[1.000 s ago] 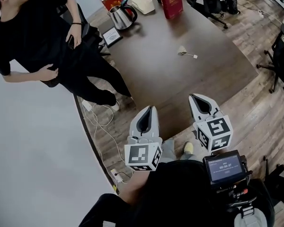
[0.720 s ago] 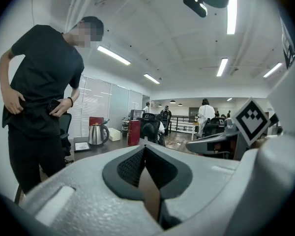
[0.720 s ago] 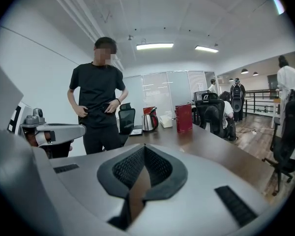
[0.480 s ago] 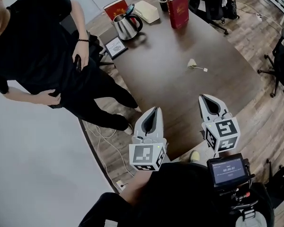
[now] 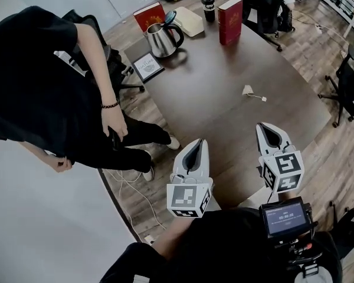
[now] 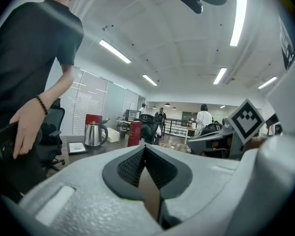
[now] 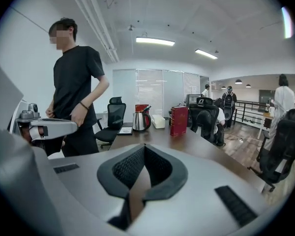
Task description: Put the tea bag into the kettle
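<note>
A steel kettle [image 5: 165, 39] with its lid tipped open stands at the far left end of the dark table [image 5: 212, 117]. The tea bag [image 5: 248, 91] lies flat mid-table, its string and tag trailing right. Both grippers hover over the table's near edge, well short of the tea bag. My left gripper [image 5: 196, 147] is shut and holds nothing. My right gripper [image 5: 266, 132] is also shut and empty. The kettle [image 6: 92, 134] shows far off in the left gripper view, and the kettle [image 7: 139, 121] likewise in the right gripper view. The tea bag is hidden in both.
A red book [image 5: 230, 20] stands upright at the table's far end beside a dark bottle [image 5: 208, 7] and a white box [image 5: 190, 21]. A framed card [image 5: 147, 67] lies near the kettle. A person in black [image 5: 41, 93] stands at the table's left. Office chairs [image 5: 348, 81] stand right.
Both grippers have advanced toward the table, still shut. The view has shifted so the kettle and tea bag sit lower and nearer. The person at the left has stepped closer.
</note>
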The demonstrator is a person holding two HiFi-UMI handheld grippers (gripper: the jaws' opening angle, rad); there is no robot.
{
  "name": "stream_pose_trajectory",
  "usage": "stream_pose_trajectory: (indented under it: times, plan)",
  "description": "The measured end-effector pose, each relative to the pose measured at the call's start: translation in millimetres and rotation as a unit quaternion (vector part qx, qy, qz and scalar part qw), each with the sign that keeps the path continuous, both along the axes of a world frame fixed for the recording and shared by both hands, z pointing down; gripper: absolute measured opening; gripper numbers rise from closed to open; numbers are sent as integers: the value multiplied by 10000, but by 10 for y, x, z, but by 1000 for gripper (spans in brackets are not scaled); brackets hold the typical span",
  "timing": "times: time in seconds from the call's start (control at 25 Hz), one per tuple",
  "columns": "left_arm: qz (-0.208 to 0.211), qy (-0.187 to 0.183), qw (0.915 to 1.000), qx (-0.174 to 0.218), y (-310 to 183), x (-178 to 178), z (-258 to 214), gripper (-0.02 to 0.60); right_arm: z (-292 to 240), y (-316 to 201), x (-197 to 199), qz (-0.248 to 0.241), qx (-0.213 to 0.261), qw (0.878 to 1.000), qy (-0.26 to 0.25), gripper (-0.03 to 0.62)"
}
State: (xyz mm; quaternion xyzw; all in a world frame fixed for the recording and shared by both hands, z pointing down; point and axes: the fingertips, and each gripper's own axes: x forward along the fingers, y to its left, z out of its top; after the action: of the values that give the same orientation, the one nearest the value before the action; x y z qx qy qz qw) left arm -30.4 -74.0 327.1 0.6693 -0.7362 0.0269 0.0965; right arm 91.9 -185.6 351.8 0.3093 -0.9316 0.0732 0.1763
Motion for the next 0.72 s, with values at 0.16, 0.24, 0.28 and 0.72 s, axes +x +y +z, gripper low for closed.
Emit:
stream_pose_trajectory:
  times: [0.16,0.24,0.28,0.72]
  plan:
    - [-56,-38,10000,29,1,-99,-24,5,-26,-51,-34,84,32,9999,109,6]
    - [-103,-91,9999,20,9,-75,-64,5,-53,-69,-5,71,45,9998,169,6]
    - [-115,-128,9999,14,14,-66,-72,5,-50,-82,2,60,55,9998,194,6]
    - [-308,-273,9991,-101,-356,-241,165,5,453,-917,-185,-39,134,9981,608,18]
